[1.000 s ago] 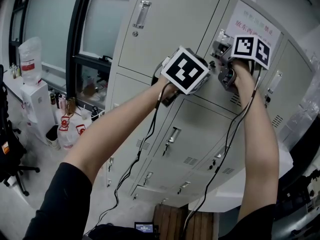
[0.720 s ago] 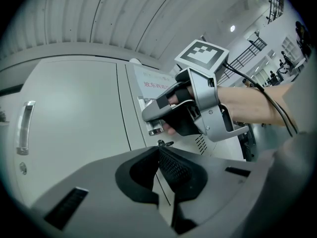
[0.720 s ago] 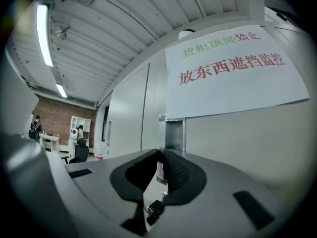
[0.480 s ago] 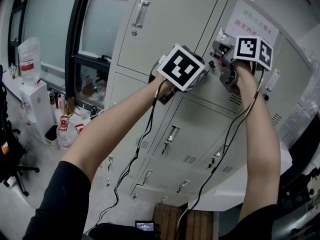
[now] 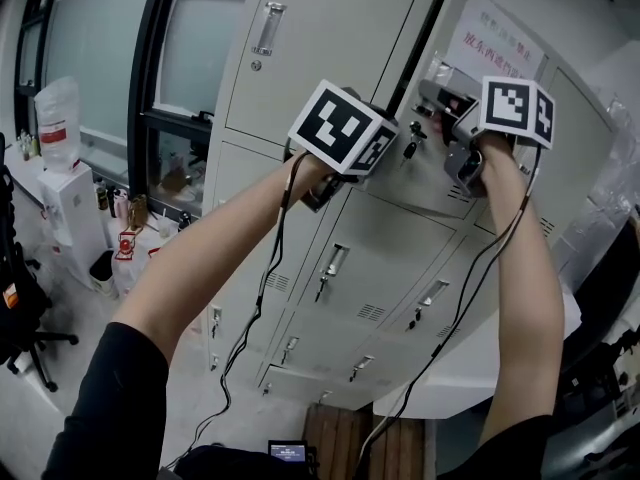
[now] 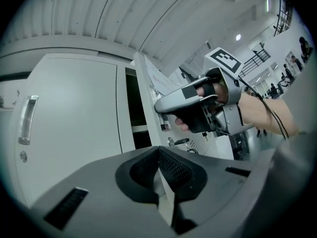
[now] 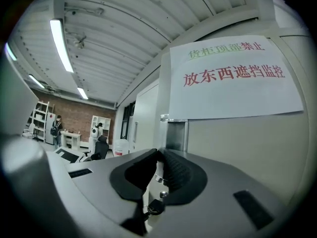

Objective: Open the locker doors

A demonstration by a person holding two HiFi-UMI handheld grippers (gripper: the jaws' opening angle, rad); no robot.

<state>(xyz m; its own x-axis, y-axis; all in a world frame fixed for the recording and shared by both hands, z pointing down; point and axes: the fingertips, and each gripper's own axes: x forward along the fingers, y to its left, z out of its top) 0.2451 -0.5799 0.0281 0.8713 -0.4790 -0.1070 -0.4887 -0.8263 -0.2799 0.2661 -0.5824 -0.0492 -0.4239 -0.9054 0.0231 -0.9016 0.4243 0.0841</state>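
The grey top-row locker door (image 5: 432, 183) with the white paper notice (image 5: 490, 48) stands ajar, and a dark gap (image 5: 418, 48) shows along its left edge. My right gripper (image 5: 447, 101) is shut on that door's metal handle (image 7: 156, 178); a key (image 7: 153, 207) hangs just below between the jaws. My left gripper (image 5: 396, 146) is at the door's free edge, which runs down between its jaws (image 6: 166, 185) as a pale strip (image 6: 147, 108). The jaws look shut on that edge. In the left gripper view the right gripper (image 6: 198, 108) and its hand hold the door just beyond.
The neighbouring top locker door (image 5: 320, 58) with its handle (image 5: 265, 28) is closed on the left. More closed lockers (image 5: 340, 258) lie below. Windows (image 5: 100, 58), a water dispenser (image 5: 70, 208) and bags stand at the left. Cables hang from both grippers.
The noticed door has swung out from closed, opening a dark gap at its left edge. Both grippers moved with it, the left one further left.
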